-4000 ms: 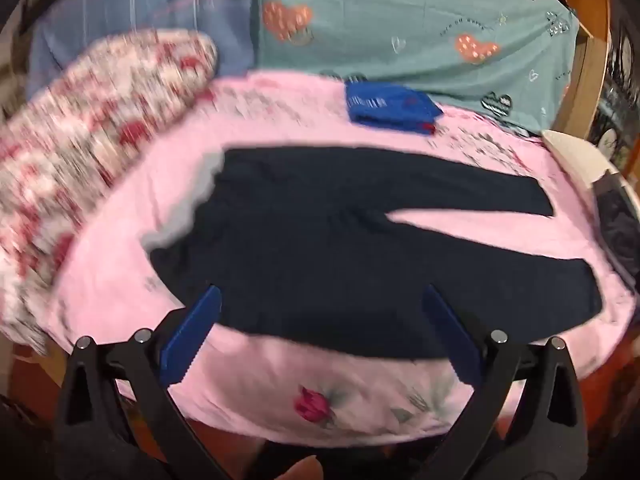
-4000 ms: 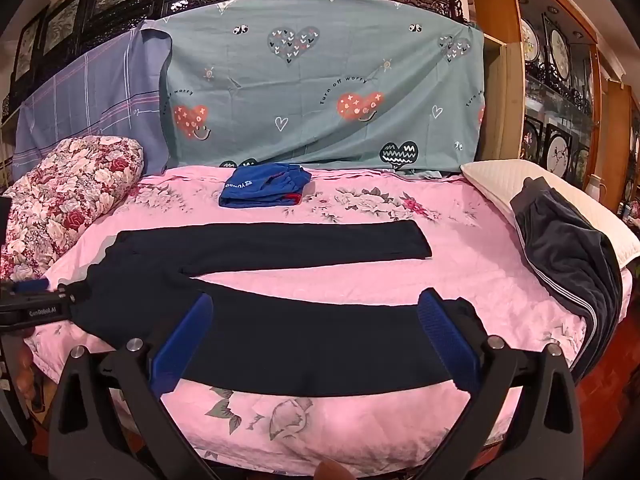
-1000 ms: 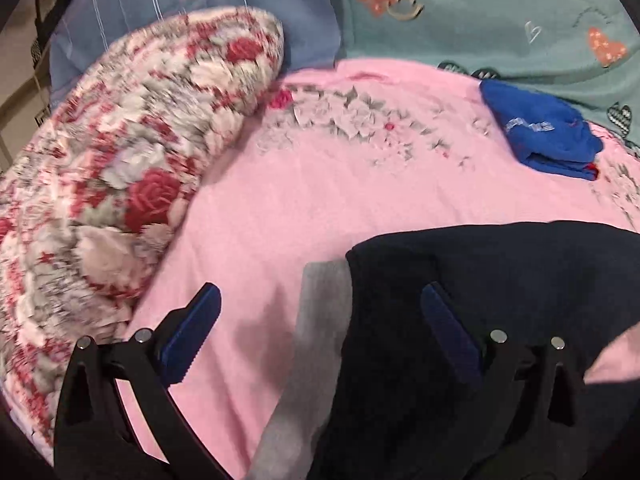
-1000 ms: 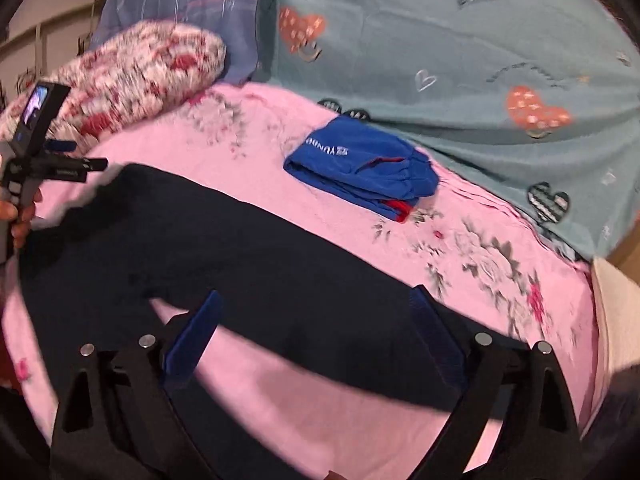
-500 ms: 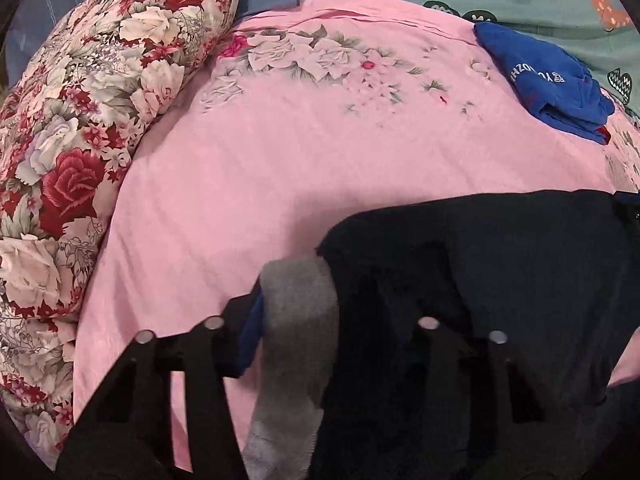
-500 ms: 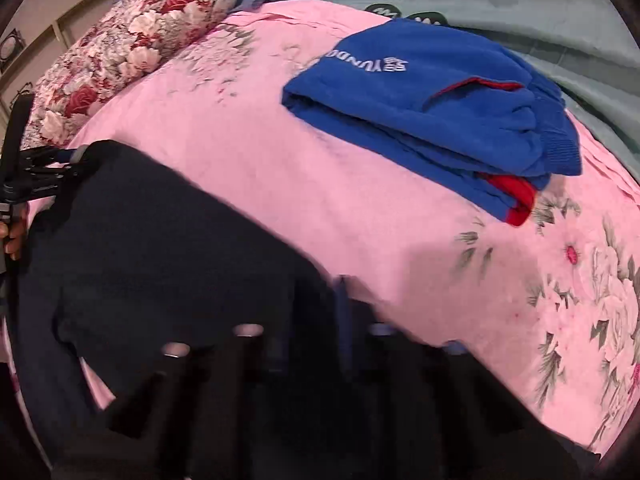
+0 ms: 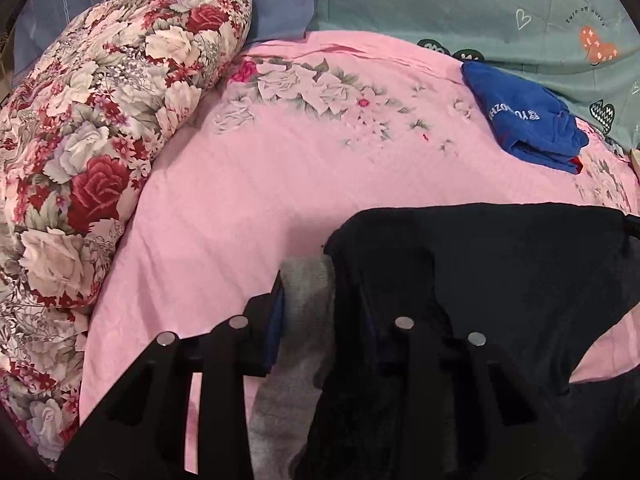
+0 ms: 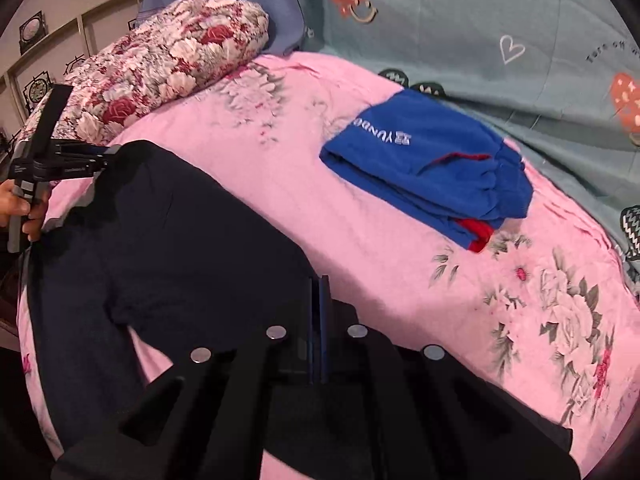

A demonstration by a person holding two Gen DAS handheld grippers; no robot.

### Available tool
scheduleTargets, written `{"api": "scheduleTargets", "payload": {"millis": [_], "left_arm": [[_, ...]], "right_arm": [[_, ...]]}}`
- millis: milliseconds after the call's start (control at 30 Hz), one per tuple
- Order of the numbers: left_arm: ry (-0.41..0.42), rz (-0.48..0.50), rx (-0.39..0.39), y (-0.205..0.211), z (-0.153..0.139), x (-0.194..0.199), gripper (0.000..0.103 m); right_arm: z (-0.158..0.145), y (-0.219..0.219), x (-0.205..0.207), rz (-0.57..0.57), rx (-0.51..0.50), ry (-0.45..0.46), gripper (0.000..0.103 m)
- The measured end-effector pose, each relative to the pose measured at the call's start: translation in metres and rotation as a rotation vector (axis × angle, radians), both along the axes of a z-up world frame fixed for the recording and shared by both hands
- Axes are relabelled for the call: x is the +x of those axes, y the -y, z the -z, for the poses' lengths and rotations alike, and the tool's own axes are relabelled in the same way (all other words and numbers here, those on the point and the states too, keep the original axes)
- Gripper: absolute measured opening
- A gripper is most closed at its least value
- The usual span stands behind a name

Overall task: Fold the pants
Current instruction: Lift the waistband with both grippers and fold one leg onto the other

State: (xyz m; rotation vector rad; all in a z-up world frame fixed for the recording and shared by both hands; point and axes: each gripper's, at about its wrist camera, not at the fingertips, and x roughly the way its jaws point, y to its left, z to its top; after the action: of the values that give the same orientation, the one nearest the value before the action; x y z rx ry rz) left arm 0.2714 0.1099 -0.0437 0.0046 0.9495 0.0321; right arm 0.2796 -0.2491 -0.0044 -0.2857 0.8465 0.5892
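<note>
Dark navy pants (image 7: 500,280) with a grey inner waistband (image 7: 308,304) lie on the pink floral bed cover (image 7: 280,168). My left gripper (image 7: 320,312) is shut on the waistband at the top corner of the pants. In the right wrist view the pants (image 8: 180,248) spread to the left. My right gripper (image 8: 318,308) is shut on the far edge of the upper leg, its blue pads pressed together. The left gripper (image 8: 100,164) also shows there at the far left, held by a hand.
A folded blue garment (image 8: 432,168) lies on the bed behind the pants, also in the left wrist view (image 7: 528,124). A rolled floral quilt (image 7: 92,128) lies at the left. A teal heart-print sheet (image 8: 480,20) hangs along the back.
Both grippers came down onto the pants and went from wide open to shut: the left on the waistband, the right on the leg edge. The fabric has lifted slightly.
</note>
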Motion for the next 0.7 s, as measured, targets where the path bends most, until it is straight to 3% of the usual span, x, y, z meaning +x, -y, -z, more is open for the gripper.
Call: {"api": "scheduleTargets", "payload": {"millis": [133, 333, 467, 567, 700], "left_arm": [[0.039, 0.016, -0.017, -0.002, -0.021, -0.027, 0.025], [0.126, 0.052, -0.069, -0.011, -0.047, -0.125, 0.025], [0.109, 0.064, -0.071, -0.017, -0.024, -0.199, 0.027], [0.054, 0.071, -0.092, -0.022, 0.004, -0.220, 0.031], [0.080, 0.049, -0.093, -0.025, 0.011, -0.234, 0.038]], "right_arm": [[-0.029, 0.000, -0.048, -0.044, 0.033, 0.063, 0.002], [-0.054, -0.001, -0.175, -0.165, 0.070, 0.139, 0.002], [-0.013, -0.004, -0.255, -0.189, 0.046, 0.070, 0.001], [0.023, -0.005, -0.280, -0.157, 0.041, 0.007, 0.001], [0.045, -0.008, -0.293, -0.106, 0.032, -0.002, 0.001]]}}
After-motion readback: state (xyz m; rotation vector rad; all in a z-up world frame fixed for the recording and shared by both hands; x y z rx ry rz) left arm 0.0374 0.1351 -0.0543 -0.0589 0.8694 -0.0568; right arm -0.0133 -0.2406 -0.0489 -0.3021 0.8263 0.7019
